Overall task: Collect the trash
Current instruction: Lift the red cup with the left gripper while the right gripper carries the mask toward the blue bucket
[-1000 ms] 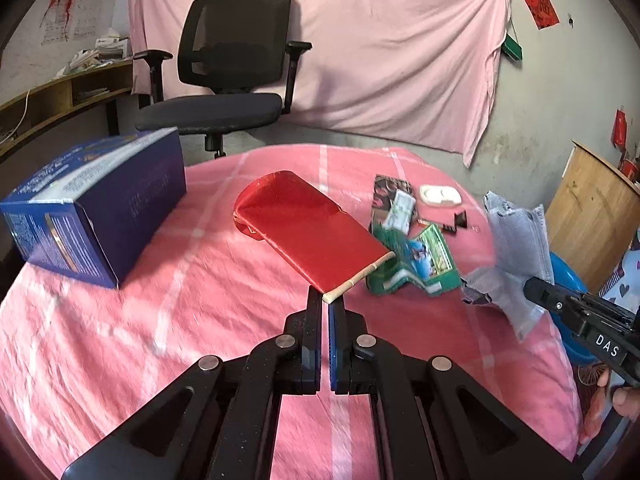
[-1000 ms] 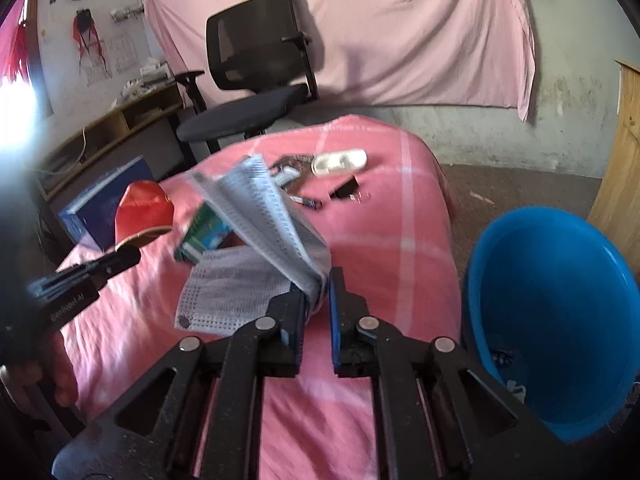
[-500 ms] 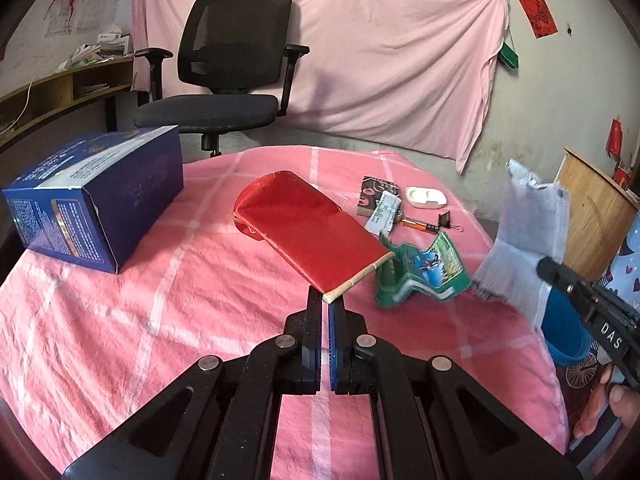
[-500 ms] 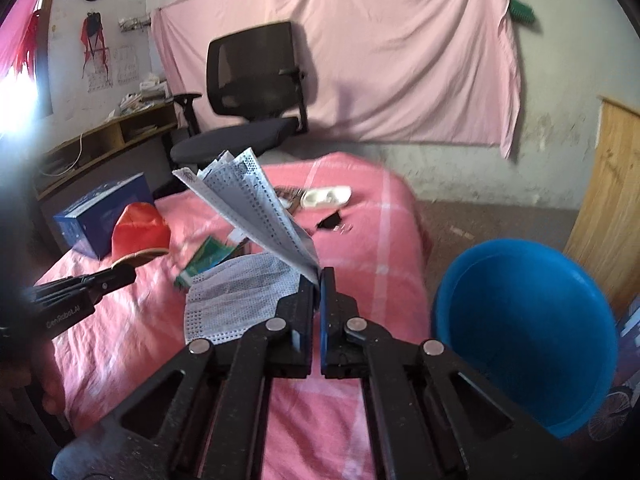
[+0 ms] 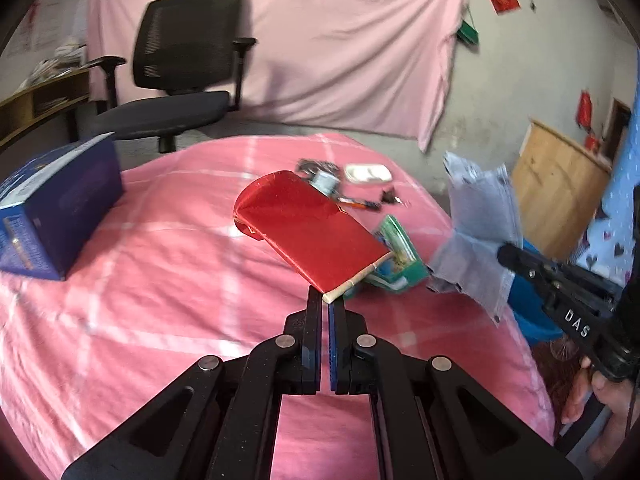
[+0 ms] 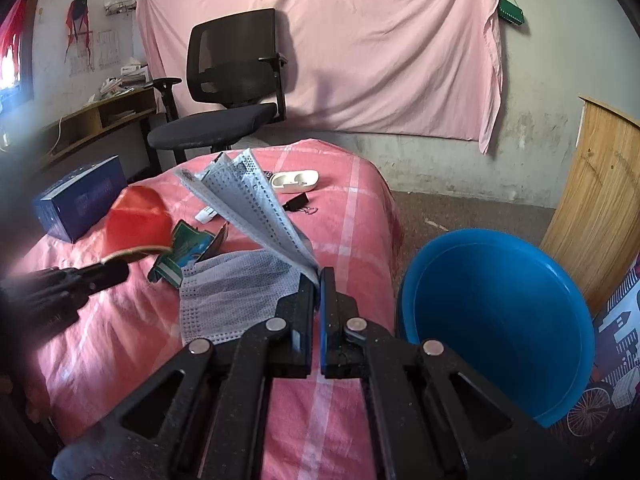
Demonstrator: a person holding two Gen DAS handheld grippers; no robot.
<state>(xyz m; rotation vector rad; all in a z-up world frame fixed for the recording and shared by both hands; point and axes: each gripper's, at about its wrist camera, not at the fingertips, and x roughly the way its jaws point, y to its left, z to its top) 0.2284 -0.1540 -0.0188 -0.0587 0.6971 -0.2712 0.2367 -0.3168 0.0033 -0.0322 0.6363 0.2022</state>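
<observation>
Two pieces lifted: my left jaws clamp the red packet (image 5: 308, 232), right jaws pinch the face mask (image 6: 256, 208); green wrapper (image 6: 186, 254) remains, blue basin (image 6: 496, 320) waits.

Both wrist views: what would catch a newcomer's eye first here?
Probably the flat red paper packet, pinched at its near corner in the left hand-held gripper and lifted above the pink checked bedspread. Next, the pale grey perforated face mask fanning up from the right hand-held gripper, whose jaws have just closed on it. To the right of the bed stands a big round blue plastic basin.
</observation>
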